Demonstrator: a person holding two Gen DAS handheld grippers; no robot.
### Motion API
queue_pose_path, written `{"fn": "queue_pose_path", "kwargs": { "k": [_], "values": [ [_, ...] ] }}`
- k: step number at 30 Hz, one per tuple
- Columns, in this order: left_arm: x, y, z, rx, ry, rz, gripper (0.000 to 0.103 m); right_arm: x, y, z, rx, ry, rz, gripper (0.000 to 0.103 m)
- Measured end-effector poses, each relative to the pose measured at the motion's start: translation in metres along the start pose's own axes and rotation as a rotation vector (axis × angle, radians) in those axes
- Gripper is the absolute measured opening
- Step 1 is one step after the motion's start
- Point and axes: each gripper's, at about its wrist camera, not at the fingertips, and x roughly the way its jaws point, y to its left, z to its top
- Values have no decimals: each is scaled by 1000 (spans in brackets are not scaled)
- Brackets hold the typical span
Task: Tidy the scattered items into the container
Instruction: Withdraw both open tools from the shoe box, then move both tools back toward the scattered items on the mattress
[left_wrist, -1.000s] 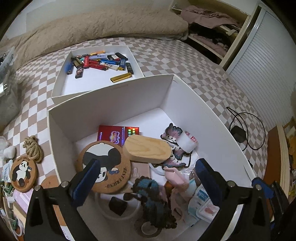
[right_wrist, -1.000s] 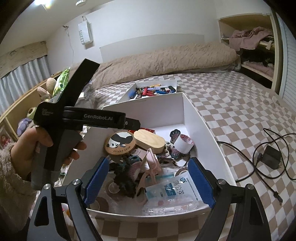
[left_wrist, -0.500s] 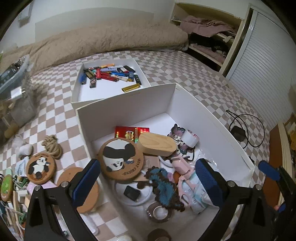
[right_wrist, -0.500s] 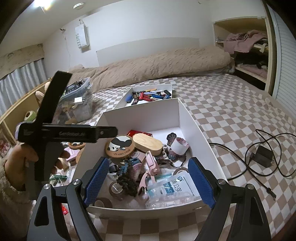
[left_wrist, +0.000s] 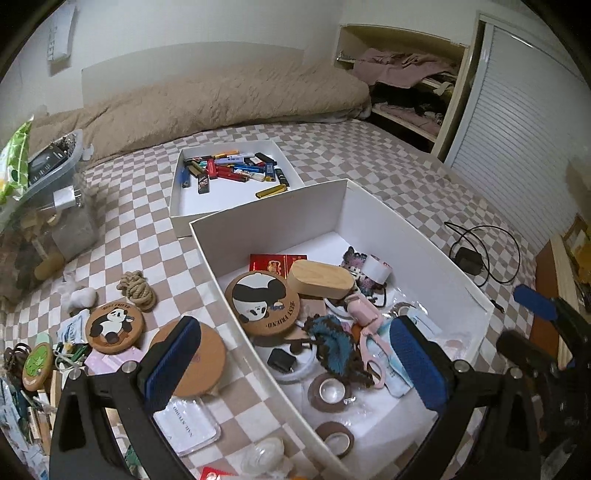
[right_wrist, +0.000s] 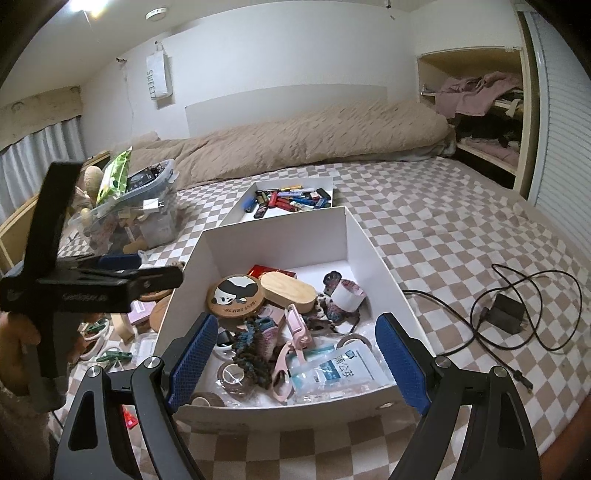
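We hover the empty, wide-open left gripper (left_wrist: 291, 365) astride the half-filled white box (left_wrist: 269, 210); coasters (left_wrist: 113, 326) beside it await; right gripper (right_wrist: 295, 360) likewise spread.

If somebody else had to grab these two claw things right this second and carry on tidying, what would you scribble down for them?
Left gripper: open, empty, straddling the left wall of the big white box.
Right gripper: open, empty, above the box's near end.
In the box: panda coaster, wooden case, pink scissors, tape rolls, a pouch.
Left to do, on the bedspread left of the box: second panda coaster, plain cork coaster, rope knot, clear packet, smaller clutter.
The tray of lighters sits behind the box.
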Motion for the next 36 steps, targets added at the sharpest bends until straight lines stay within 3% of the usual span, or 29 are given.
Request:
{"fn": "queue_pose_path", "kwargs": {
  "k": [4,18,36],
  "values": [
    [-12,-2,-6,24,-16,10,103,-2,3,-1,0,-1,-13,103],
    [-48,7,-30,23,-58,1,103,-6,16,-5,-13,15,-82,103],
    [-65,36,-48,-21,-70,22,103,-9,38,-3,-26,17,-72,103]
  ]
}}
